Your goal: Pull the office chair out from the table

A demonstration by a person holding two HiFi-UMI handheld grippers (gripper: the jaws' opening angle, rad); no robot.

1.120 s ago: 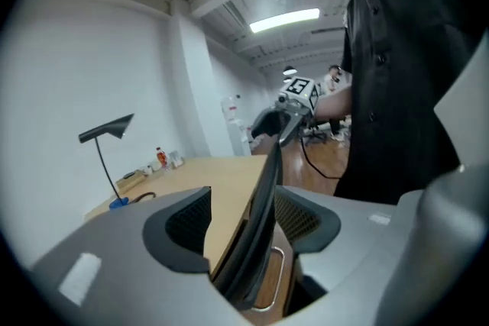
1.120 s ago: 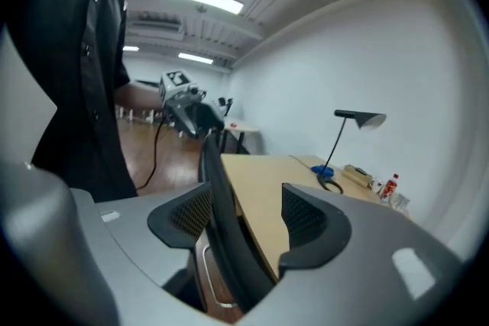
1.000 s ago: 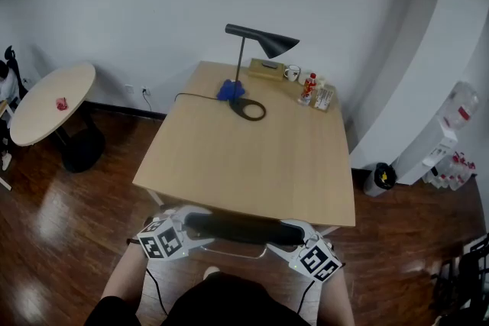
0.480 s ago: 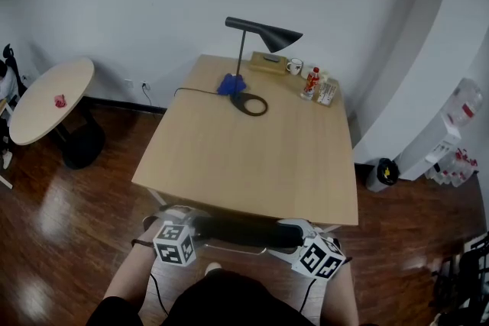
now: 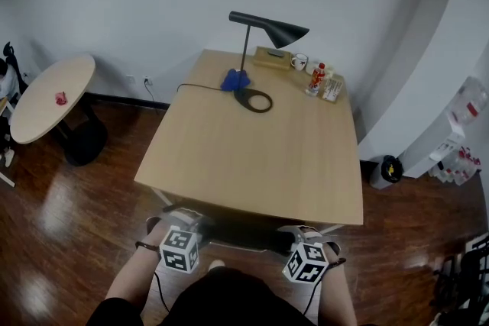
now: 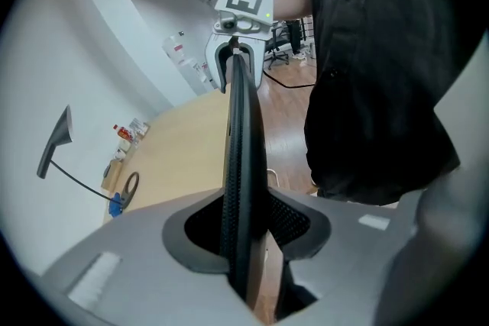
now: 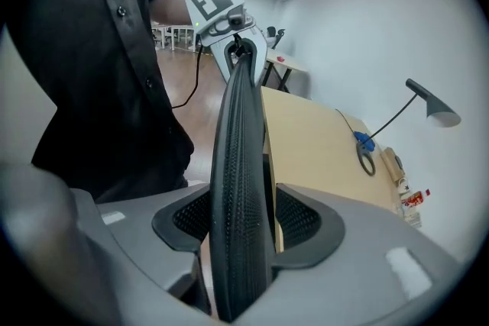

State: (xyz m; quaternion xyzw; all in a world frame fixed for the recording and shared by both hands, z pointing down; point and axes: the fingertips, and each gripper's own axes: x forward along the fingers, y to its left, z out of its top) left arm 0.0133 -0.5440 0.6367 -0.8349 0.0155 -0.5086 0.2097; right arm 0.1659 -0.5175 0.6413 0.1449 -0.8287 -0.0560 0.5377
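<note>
Dark wood floor [image 5: 69, 240] runs under your desk [image 5: 252, 156], which stands against a white wall. One chair [image 5: 241, 239] is tucked under the desk's near edge, with only the top of its back showing. You have two tongs on that top edge, one toward each end, likely so the pull comes straight and the chair does not swivel. Your left tongs [image 6: 246, 229] are closing and already pinch the mesh back. Your right tongs [image 7: 244, 221] are closing too, with the back between the jaws, though the pads seem not yet to bite. At the desk's far edge stand one lamp [image 5: 279, 30] and one mug [image 5: 299, 61]. One round side table [image 5: 53, 99] sits far left.
</note>
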